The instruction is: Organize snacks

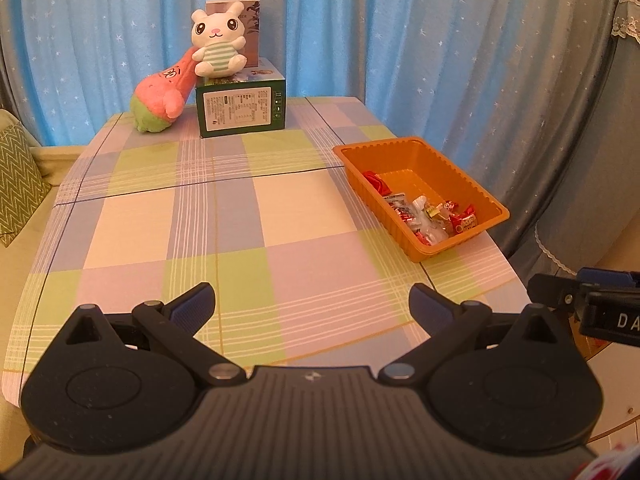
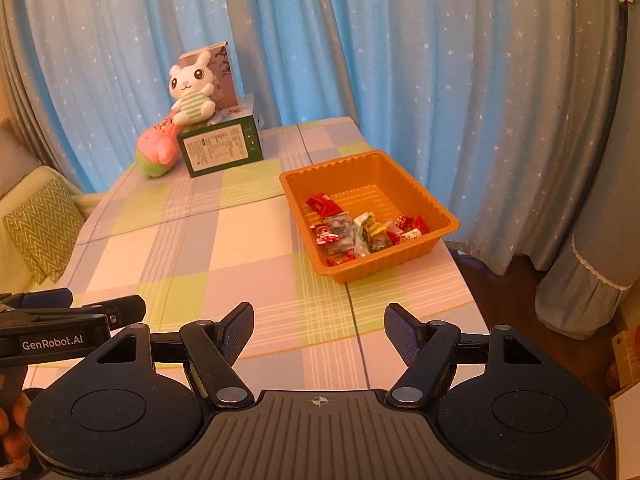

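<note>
Snacks [image 2: 356, 230] in bright wrappers lie inside an orange tray [image 2: 408, 184] at centre right of the frame, on a checked tabletop [image 2: 224, 248]. Both hand-held grippers, left hand-held gripper [image 1: 312, 304] and right hand-held gripper [image 2: 319, 328], sit at the bottom edge with jaws wide, holding nothing. A plush rabbit [image 2: 190, 94] sits on a green box [image 2: 220, 148] at upper left.

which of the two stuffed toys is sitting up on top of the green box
The white bunny plush in the striped shirt sits upright on the green box. The pink plush instead lies on the tablecloth, leaning against the box's left side.
</note>
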The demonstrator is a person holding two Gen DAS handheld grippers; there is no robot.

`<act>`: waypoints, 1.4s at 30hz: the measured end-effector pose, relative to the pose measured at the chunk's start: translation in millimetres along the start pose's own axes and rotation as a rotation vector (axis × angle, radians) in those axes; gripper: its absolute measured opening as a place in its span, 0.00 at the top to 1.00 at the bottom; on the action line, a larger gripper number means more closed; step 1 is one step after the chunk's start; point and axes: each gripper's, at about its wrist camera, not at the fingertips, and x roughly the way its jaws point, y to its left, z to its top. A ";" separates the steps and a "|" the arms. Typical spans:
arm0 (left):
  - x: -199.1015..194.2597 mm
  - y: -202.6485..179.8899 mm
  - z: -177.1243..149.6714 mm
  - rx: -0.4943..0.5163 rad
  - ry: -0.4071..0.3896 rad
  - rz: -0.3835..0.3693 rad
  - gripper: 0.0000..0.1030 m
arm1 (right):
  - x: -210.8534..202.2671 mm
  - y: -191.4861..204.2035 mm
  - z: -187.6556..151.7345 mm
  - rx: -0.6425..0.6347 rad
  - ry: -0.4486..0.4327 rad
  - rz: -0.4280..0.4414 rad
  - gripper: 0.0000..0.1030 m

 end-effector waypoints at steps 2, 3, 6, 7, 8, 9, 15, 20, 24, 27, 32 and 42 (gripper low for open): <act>0.3 -1.6 -1.2 0.004 0.003 -0.001 0.00 | 0.7 -0.7 -1.0 0.004 0.004 0.003 0.30; 0.1 -2.2 -1.5 0.005 0.002 -0.001 0.00 | 1.0 -0.9 -1.1 0.006 0.004 0.003 0.30; -0.2 -2.0 -0.9 0.006 0.002 -0.006 0.00 | 1.2 -1.3 -1.3 0.006 0.005 0.004 0.30; -0.4 -2.2 -0.9 0.007 0.001 -0.006 0.00 | 1.6 -1.2 -1.3 0.007 0.005 0.004 0.30; -0.3 -2.0 -0.8 0.007 0.001 -0.005 0.00 | 1.5 -1.2 -1.4 0.007 0.005 0.004 0.30; -0.3 -1.9 -0.7 0.006 0.002 -0.006 0.00 | 1.6 -1.2 -1.2 0.006 0.004 0.003 0.30; -0.3 -1.7 -0.7 0.006 0.002 -0.006 0.00 | 2.4 -1.3 -0.9 0.006 0.003 0.002 0.30; -0.2 -1.8 -0.4 0.006 0.002 -0.006 0.00 | 2.5 -1.9 -0.9 0.008 0.004 0.003 0.30; -0.2 -1.7 -0.4 0.007 0.001 -0.006 0.00 | 2.5 -2.6 -0.4 0.008 0.002 0.001 0.30; -0.3 -1.8 -0.4 0.008 0.001 -0.007 0.00 | 2.4 -2.7 -0.4 0.008 0.002 0.001 0.30; 0.3 -3.6 0.8 0.009 0.003 -0.009 0.00 | 2.3 -2.8 -0.2 0.008 0.002 0.000 0.30; 0.2 -5.9 1.5 0.010 0.003 -0.008 0.00 | 0.8 -9.1 5.3 0.014 -0.001 -0.003 0.30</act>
